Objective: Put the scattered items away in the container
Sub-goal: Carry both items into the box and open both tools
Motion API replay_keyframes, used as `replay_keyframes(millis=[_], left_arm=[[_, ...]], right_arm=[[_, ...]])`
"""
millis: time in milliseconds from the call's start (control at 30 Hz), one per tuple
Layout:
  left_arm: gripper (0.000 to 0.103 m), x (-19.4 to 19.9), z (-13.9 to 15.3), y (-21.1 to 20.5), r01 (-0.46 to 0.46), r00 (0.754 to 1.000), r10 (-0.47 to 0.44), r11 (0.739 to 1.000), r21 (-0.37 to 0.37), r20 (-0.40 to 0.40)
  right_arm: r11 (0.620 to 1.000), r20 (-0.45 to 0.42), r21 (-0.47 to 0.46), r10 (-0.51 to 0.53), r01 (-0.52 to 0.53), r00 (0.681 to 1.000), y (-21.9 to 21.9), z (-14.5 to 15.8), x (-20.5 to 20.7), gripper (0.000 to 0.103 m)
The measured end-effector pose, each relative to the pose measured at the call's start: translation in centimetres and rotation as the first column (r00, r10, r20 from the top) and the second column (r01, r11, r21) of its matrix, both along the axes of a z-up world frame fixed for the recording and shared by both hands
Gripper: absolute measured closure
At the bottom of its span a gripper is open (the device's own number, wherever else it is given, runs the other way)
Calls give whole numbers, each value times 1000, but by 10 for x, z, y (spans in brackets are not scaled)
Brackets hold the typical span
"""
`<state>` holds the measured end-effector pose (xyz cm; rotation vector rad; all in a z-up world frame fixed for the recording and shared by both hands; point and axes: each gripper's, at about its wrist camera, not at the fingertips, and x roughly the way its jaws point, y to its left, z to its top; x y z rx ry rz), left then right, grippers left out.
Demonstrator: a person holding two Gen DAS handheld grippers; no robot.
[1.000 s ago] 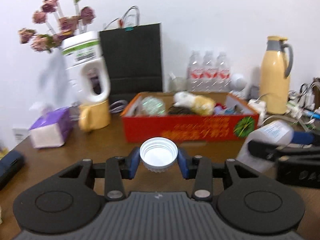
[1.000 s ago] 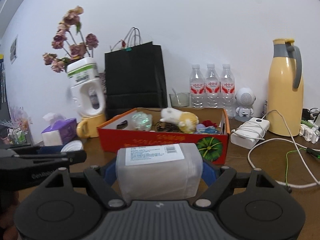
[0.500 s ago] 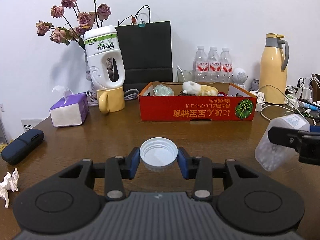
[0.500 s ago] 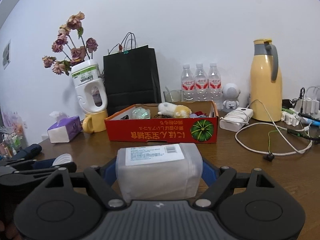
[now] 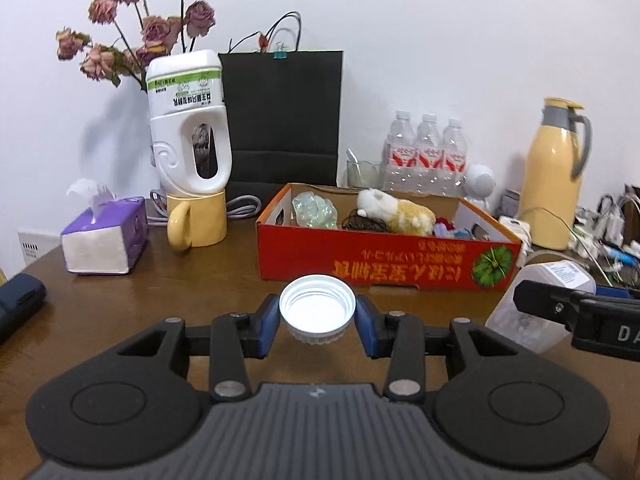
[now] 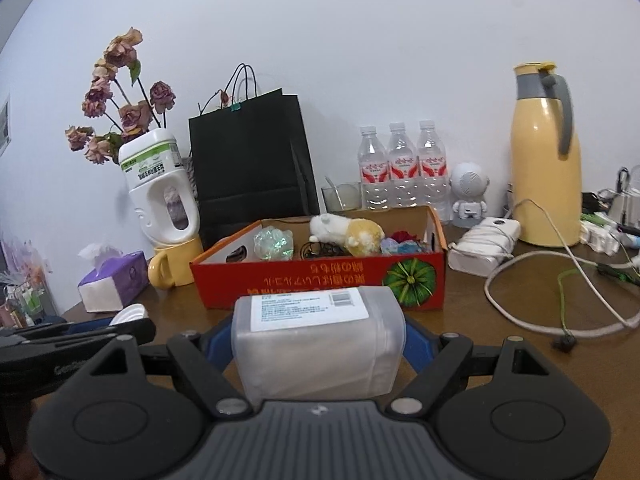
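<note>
A brown wooden desk (image 5: 132, 304) stands against a white wall. At the far left a purple tissue box (image 5: 106, 240) sits beside a yellow mug (image 5: 198, 218) with a white detergent bottle (image 5: 188, 120) standing upside down in it, dried roses (image 5: 140, 28) behind. A black paper bag (image 5: 282, 116) stands to their right.

In the middle lies the red cardboard box (image 5: 384, 258), open at the top, holding a crumpled clear wrapper (image 5: 314, 209), a white and yellow plush toy (image 5: 396, 210) and other small bits.

Nearest the viewer, the left tool (image 5: 317, 316) is narrowed around a white bottle cap (image 5: 317, 306), held open side up above the desk, just short of the box's near wall.

To the right, the right tool (image 6: 318, 354) is spread wide and clamps a translucent plastic jar (image 6: 318, 344) lying on its side, label up, also on the near side of the box.

Behind the box stand three water bottles (image 5: 426, 156). At the far right are a small white robot figure (image 6: 468, 194), a yellow thermos jug (image 6: 546, 156) and loose white cables (image 6: 560, 280).
</note>
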<state>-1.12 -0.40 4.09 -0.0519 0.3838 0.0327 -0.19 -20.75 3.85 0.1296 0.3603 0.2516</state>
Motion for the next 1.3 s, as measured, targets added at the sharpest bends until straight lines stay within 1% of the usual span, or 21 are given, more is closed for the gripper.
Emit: replay_keyframes(millis=[100,233,333,400,467,500,567,600,633,667,733,833,933,967,1033,1067,1100,1167,1200,1233,1300], left_arm=[[62,23,4,1,14,1000,-14,1000,-15,-3],[62,64,19,5,22,1000,-22,1000,-10,22],[62,99,32,9,35,999,-35,999,-2,2],[62,119,40,12,48,999,-48,999,4,24],[62,140,45,16,33,998,-34,999,21,51],[62,156,47,20,29,999,-30,999,14,34],[62,184,48,26,50,998,-50,999,-9,-42],[62,200,47,28,64,995,-65,998,-19,-79],[62,215,45,29,47,992,-50,999,-25,-113],[62,226,42,30,49,988,-51,999,-14,-145],[62,251,37,29,61,970,-63,998,-13,-234],[62,285,30,25,124,926,-123,992,-19,-357],[62,307,25,17,127,891,-108,992,12,-441],[62,313,24,17,131,879,-112,991,8,-463],[62,323,21,17,125,848,-109,992,-4,-519],[62,327,18,15,151,827,-129,989,-5,-547],[62,331,16,15,160,814,-134,987,-3,-565],[61,334,3,13,168,771,-128,986,6,-624],[61,335,-1,13,168,759,-129,986,1,-639],[61,334,-7,13,165,746,-127,986,-2,-653],[61,331,-12,13,150,742,-101,989,17,-663]], right_arm=[[1000,10,2,5,-5,1000,-1,5,19,21],[999,2,41,18,-18,1000,-7,12,53,21],[999,-9,33,33,-33,999,-10,24,86,21],[998,-2,38,46,-46,999,-15,32,105,21],[998,-12,21,57,-57,998,-17,40,129,21],[998,-20,13,63,-63,998,-16,43,140,21],[998,-60,-15,61,-61,996,-13,49,168,21],[997,-90,-37,65,-68,994,-10,50,180,21],[996,-126,-49,66,-72,990,-7,51,195,21],[996,-173,-56,65,-76,983,-6,51,210,21],[995,-268,-41,80,-94,960,-4,49,236,21],[994,-403,-15,92,-107,910,-7,45,276,21],[993,-503,-34,78,-110,861,-6,39,305,21],[992,-535,-49,70,-114,842,-4,36,315,21],[991,-573,-68,52,-111,818,-1,32,327,21],[990,-598,-77,50,-119,800,1,30,333,21],[989,-618,-80,49,-125,784,3,28,338,21],[985,-657,-103,36,-137,753,10,23,349,21],[985,-671,-110,28,-136,741,11,21,354,22],[985,-693,-109,22,-136,720,13,17,358,22],[985,-719,-108,18,-137,695,15,11,364,22]])
